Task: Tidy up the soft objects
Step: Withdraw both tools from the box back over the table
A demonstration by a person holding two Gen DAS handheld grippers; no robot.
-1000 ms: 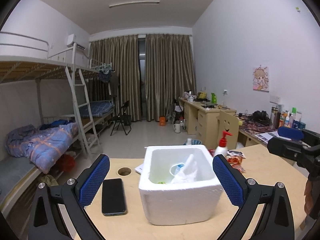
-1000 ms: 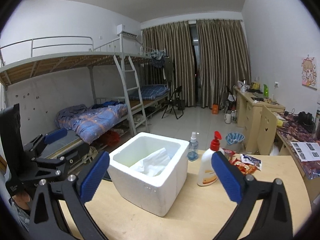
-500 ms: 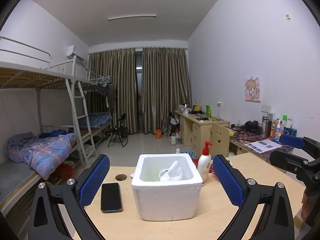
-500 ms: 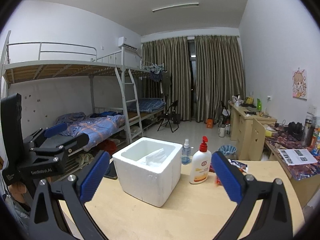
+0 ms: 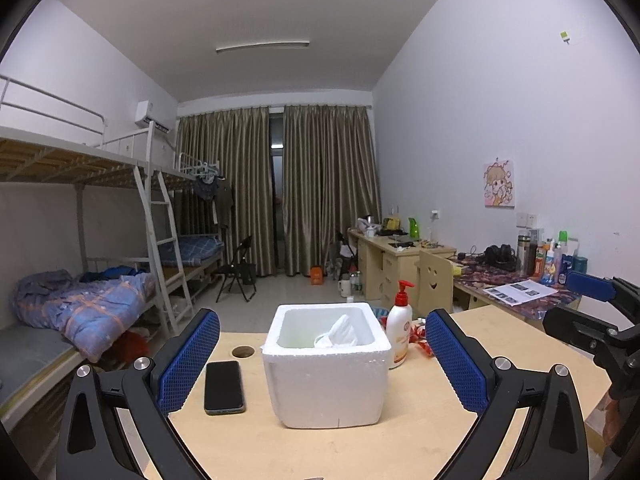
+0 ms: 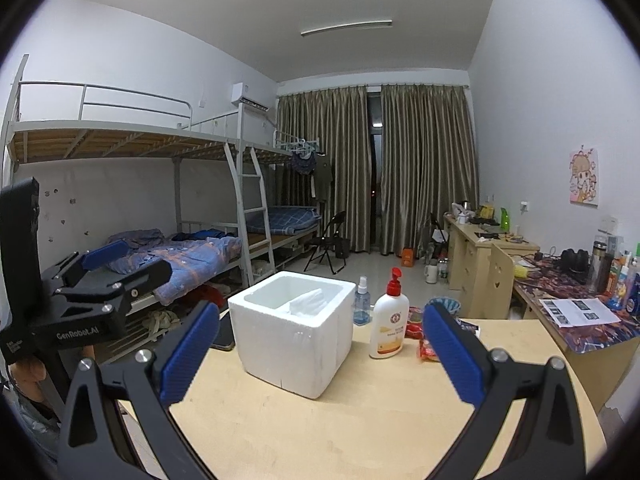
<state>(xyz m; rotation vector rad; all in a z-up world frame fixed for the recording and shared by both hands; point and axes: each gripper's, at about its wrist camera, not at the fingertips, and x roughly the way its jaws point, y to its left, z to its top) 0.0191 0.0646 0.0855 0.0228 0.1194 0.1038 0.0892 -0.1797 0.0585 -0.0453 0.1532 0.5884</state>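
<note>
Hiding box (image 5: 326, 384) bottom: white cloth (image 5: 338, 332)

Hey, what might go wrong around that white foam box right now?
The foam box looks light, so a nudge from either open tool could slide it into the phone or the pump bottle close beside it. The white soft item pokes above the rim and might snag or spill out.
</note>
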